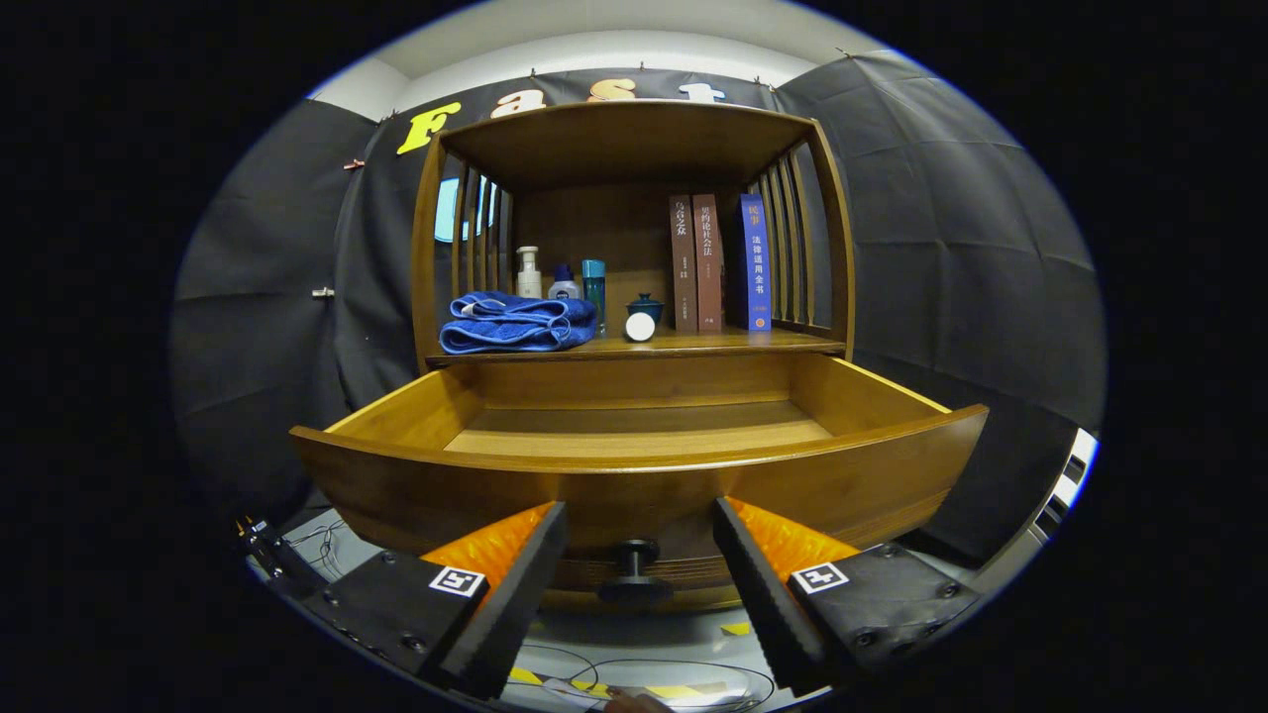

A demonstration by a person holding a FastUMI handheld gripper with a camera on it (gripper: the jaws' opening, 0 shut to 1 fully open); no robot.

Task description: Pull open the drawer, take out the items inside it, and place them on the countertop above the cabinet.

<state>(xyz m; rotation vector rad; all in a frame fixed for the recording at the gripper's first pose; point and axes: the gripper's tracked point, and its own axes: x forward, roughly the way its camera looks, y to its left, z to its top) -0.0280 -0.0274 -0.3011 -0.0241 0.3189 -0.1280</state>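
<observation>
The wooden drawer (634,475) stands pulled out from the cabinet, and the part of its floor that I can see is bare. Its dark round knob (634,572) sits on the front panel, between my two fingers. My gripper (639,525) is open just in front of the drawer front, with a finger on each side of the knob and neither touching it. On the countertop (693,345) above lie a folded blue towel (515,322), a small white round object (640,327) and a small dark lidded pot (644,305).
Behind the towel stand three bottles (563,277). Three upright books (718,262) lean at the right of the shelf, under a wooden top with slatted sides. Cables (644,678) and yellow tape lie on the floor below the drawer.
</observation>
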